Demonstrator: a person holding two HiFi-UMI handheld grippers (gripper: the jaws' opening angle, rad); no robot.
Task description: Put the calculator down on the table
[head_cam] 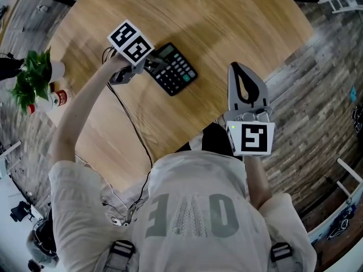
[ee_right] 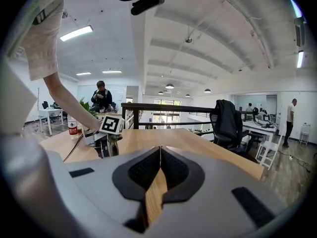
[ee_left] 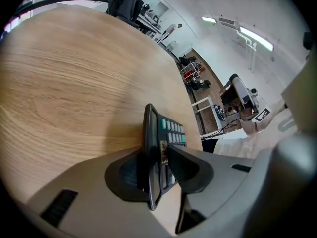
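A black calculator (head_cam: 177,71) with grey and green keys lies low over the round wooden table (head_cam: 227,21), left of centre. My left gripper (head_cam: 150,66) reaches in from the left and is shut on its near edge. In the left gripper view the calculator (ee_left: 172,131) stands edge-on between the pads, its back toward the tabletop (ee_left: 64,83); a shadow lies beside it, and I cannot tell whether it touches the wood. My right gripper (head_cam: 238,68) hovers by the table's right edge, shut with nothing in it, and its pads (ee_right: 148,170) meet.
A potted plant (head_cam: 33,75) and a red-labelled bottle (head_cam: 57,98) stand at the table's left edge. A black cable (head_cam: 129,118) trails from the left gripper across the wood. An office chair with a jacket (ee_right: 228,120) stands beyond the table's far side.
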